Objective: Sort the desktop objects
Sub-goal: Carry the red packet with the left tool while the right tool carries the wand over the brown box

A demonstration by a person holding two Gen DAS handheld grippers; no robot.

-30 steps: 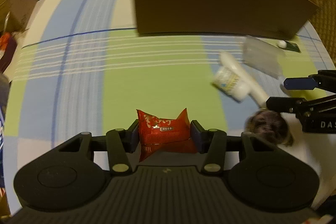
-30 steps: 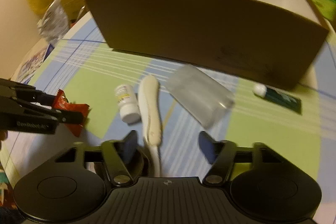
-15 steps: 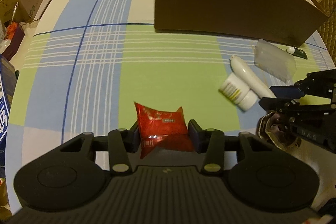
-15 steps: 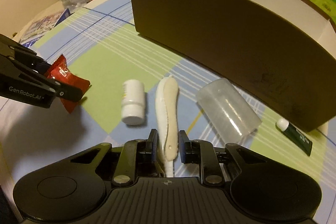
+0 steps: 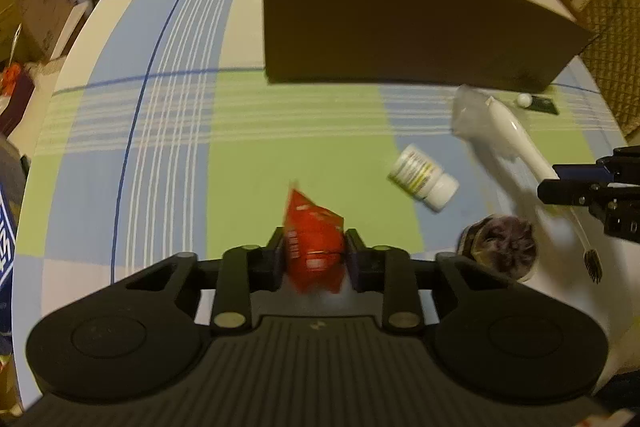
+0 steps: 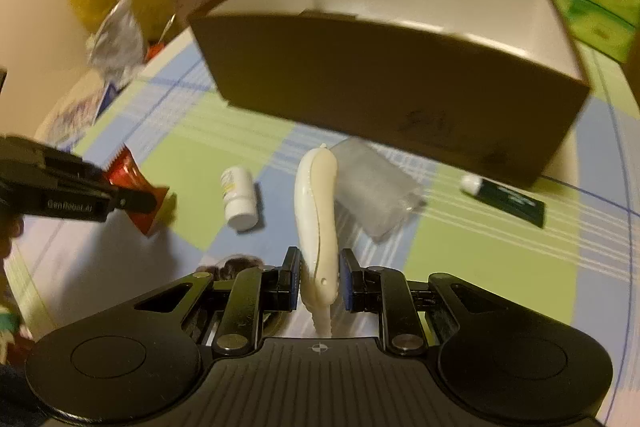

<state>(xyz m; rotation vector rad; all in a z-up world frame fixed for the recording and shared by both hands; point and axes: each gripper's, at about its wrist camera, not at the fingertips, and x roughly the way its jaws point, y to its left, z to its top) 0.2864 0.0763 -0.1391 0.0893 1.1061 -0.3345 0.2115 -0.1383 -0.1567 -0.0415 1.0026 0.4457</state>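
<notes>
Left tongs [image 5: 314,259] clamping red packet [image 5: 312,247], right tongs [image 6: 319,285] gripping white brush [image 6: 316,211] (both now lifted off tablecloth [image 5: 160,147])

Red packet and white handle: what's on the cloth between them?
The small white bottle, lying on its side, sits between the red packet and white handle; right wrist view shows it.

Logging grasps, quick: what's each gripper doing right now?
Left gripper: closed on the red snack packet.
Right gripper: closed on the white brush handle.

Bottle [image 6: 239,197] left of cup [image 6: 376,189]; box [image 6: 384,83] behind; tube [image 6: 508,198] right.
</notes>
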